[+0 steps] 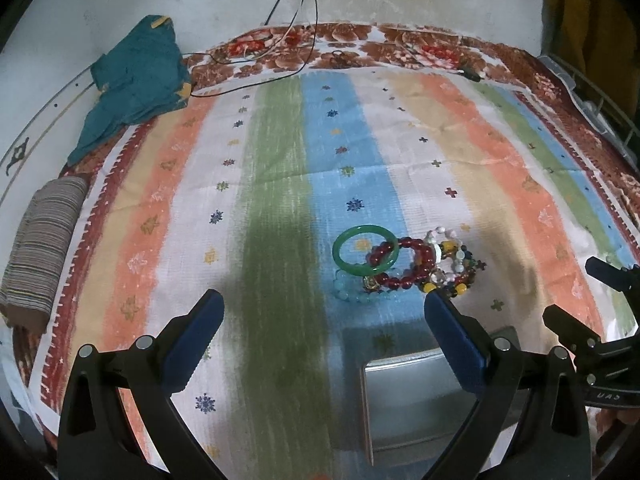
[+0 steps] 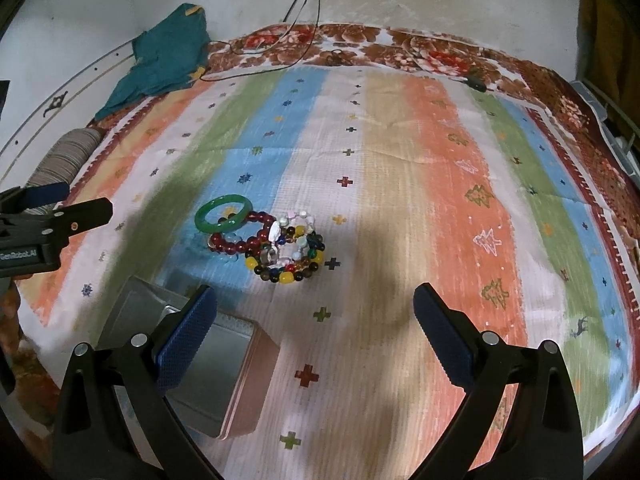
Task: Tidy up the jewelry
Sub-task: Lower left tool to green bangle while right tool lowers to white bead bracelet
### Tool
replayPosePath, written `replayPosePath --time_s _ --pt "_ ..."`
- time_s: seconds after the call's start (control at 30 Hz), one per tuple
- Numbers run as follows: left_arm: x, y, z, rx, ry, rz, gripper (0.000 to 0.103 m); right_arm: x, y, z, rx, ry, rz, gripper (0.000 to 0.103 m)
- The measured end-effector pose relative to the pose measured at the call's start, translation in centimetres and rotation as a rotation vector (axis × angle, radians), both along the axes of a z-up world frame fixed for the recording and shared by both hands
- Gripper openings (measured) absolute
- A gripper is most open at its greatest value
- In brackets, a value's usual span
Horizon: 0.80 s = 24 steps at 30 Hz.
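Apparently the task was at its start: no piece had been lifted yet, and the whole heap of jewelry lay on the striped cloth (image 1: 280, 184) in the lower middle of the left wrist view. The green bangle (image 1: 365, 252) leaned on the dark red bead bracelet (image 1: 400, 264), and the mixed-colour bead bracelets (image 1: 452, 268) were touching it on the right side. The left claw (image 1: 322, 312) was spread wide and held nothing; the right claw (image 2: 314, 304) was also wide apart and empty. The metal box (image 2: 224, 364) stood near the pile, toward the bottom of the frame, and it looked open. I judged that the next move called for bringing one claw down over a single bracelet, probably the bangle on top, and closing without dragging the others.

The right wrist view showed the pinkish side wall of the box and the left tool at the left edge. The left wrist view showed a pale blue bracelet (image 1: 352, 292) under the bangle more clearly.
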<state>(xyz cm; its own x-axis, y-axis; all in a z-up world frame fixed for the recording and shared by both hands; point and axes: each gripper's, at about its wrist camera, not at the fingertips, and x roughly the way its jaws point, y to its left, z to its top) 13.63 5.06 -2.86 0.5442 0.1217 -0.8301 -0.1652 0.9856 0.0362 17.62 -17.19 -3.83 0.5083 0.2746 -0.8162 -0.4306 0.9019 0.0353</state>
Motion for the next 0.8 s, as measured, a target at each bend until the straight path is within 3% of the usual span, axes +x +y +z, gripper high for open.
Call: replayPosePath --time_s 0.4,0.6,0.8 --pt "2.1 1.1 -0.4 -0.030 0.007 0.017 0.098 1.7 0.6 -0.4 0.001 -0.004 -0.005 0.099" --pt "3.1 1.0 -0.8 -0.010 0.006 0.030 0.098 2.9 0.7 -1.0 -0.015 0.005 -0.023 0.099" --pt "4.3 1.7 -1.9 -0.014 0.042 0.045 0.098 4.0 0.4 -1.9 -0.025 0.031 -0.034 0.099"
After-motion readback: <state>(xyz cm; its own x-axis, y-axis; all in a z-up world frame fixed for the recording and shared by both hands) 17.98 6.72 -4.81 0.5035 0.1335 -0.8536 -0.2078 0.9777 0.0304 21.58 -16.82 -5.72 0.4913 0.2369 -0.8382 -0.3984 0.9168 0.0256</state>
